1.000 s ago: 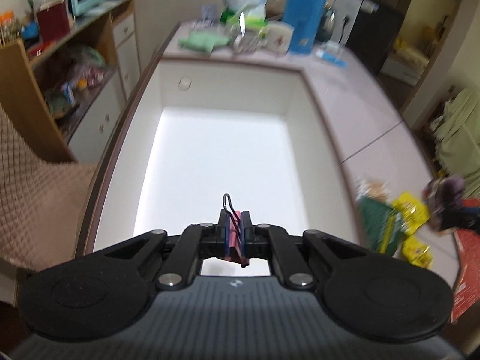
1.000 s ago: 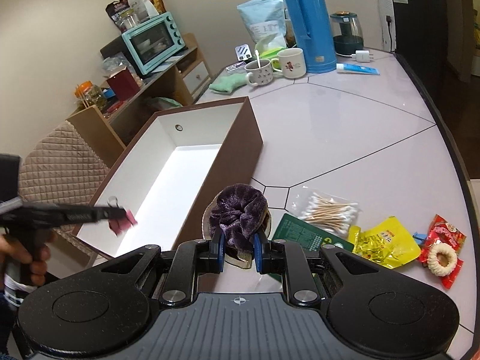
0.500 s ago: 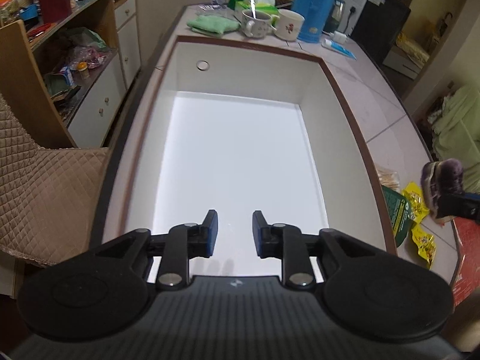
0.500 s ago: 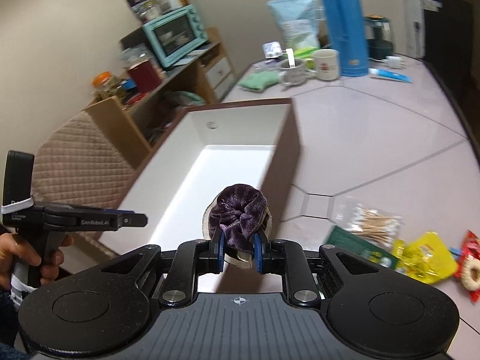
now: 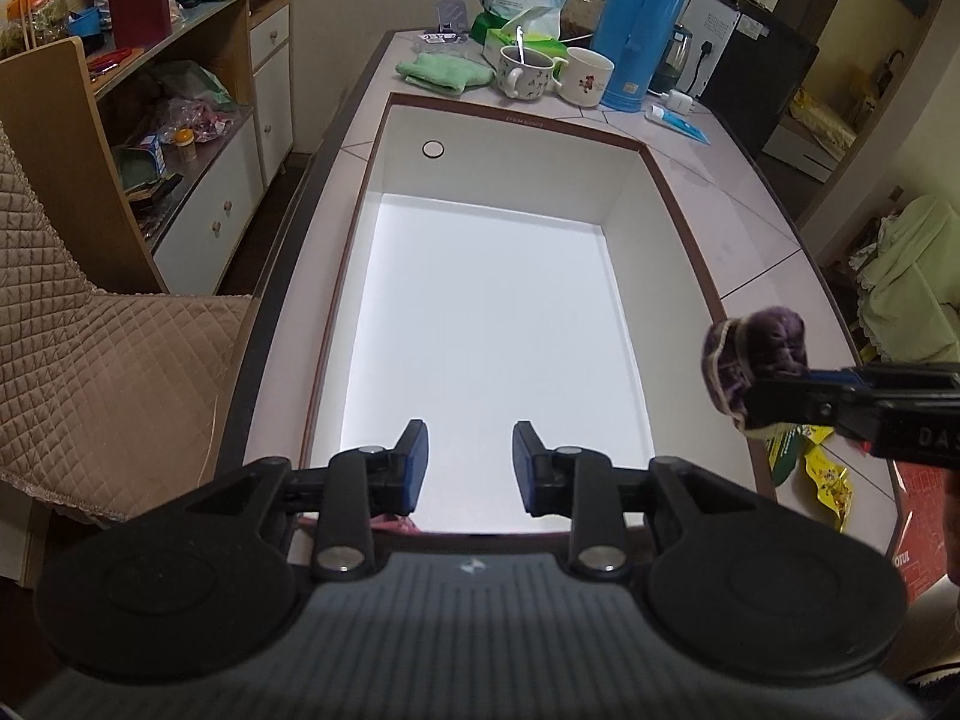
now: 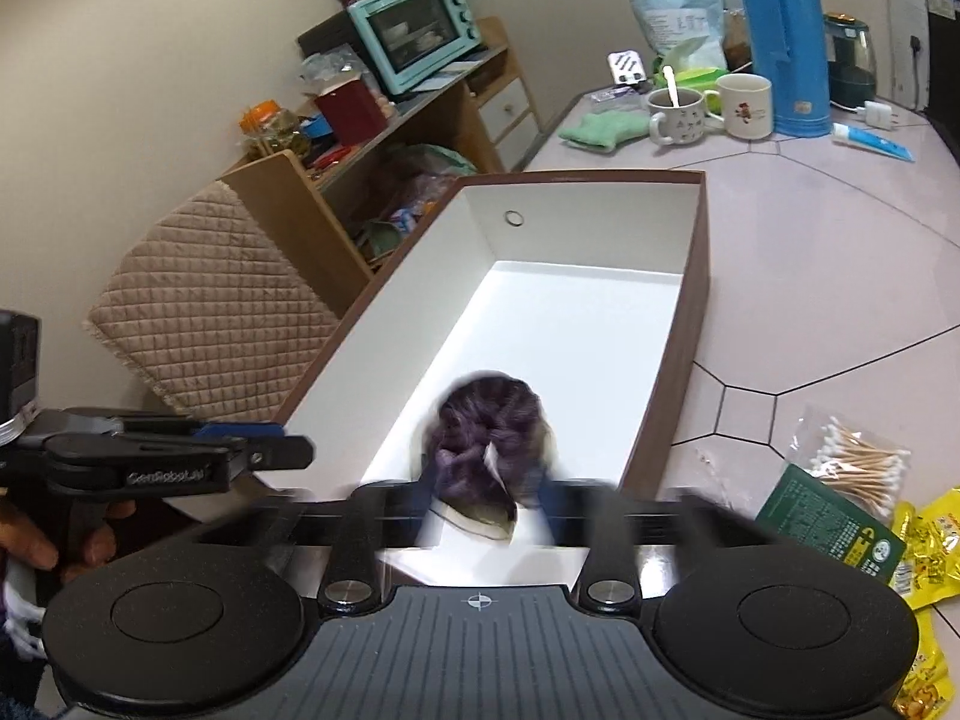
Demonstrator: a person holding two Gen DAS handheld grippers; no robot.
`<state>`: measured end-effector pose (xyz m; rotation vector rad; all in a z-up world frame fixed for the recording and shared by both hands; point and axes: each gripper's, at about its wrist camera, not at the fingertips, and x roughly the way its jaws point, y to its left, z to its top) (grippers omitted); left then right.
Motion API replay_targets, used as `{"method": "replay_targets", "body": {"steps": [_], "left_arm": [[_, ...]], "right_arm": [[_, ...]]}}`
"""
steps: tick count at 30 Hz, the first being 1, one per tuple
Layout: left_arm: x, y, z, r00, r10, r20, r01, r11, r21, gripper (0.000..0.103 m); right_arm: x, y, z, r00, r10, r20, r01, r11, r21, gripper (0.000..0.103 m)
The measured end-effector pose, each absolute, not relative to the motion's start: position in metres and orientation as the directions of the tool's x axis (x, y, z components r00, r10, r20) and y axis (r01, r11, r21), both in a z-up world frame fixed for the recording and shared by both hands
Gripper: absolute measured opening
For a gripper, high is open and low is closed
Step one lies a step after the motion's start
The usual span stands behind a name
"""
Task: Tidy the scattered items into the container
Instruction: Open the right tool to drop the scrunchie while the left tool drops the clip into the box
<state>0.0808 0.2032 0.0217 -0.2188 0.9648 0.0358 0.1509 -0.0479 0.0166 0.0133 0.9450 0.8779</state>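
The brown-rimmed box [image 5: 678, 222] with a white inside stands open on the table. My left gripper [image 5: 471, 462] hangs over its near end, its jaws opening with nothing between them. A bit of the red binder clip [image 5: 393, 523] shows below its left finger. My right gripper [image 6: 486, 504] is over the same end of the box [image 6: 690, 312], its fingers blurred and opening. The purple scrunchie [image 6: 486, 438] sits blurred between them, seemingly loose. From the left wrist view the scrunchie [image 5: 756, 354] is at the right gripper's tip, just right of the box wall.
On the table right of the box lie a bag of cotton swabs [image 6: 858, 462], a green packet [image 6: 828, 528] and yellow snack packets [image 6: 930, 540]. Mugs [image 6: 744, 105], a blue thermos [image 6: 780, 36] and a green cloth [image 6: 600, 129] stand behind. A quilted chair [image 5: 108, 372] is at left.
My left gripper let go of the red clip and opened over the box. My right gripper carried the scrunchie left from the table to over the box, and its fingers have spread.
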Motion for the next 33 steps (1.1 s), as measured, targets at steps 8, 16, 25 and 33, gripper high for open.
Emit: {"method": "replay_targets", "body": {"steps": [8,16,25,33], "left_arm": [[0.071,0.199,0.028,0.571,-0.045,-0.820,-0.118,0.984,-0.136,0.029],[0.063,0.189,0.029,0.553,-0.032,-0.832,-0.106,0.988,-0.109,0.037],[0.055,0.177,0.030,0.545,-0.013,-0.838,-0.102,0.991,-0.082,0.043],[0.044,0.169,0.026,0.527,0.005,-0.850,-0.106,0.993,-0.059,0.045]], "right_arm": [[0.147,-0.045,0.020,0.273,0.659,-0.701,-0.656,0.660,0.366,0.067],[0.136,-0.048,0.020,0.263,0.584,-0.768,-0.669,0.684,0.291,0.067],[0.127,-0.059,0.013,0.268,0.525,-0.808,-0.653,0.715,0.248,0.068],[0.117,-0.063,0.009,0.255,0.505,-0.825,-0.657,0.717,0.235,0.068]]}}
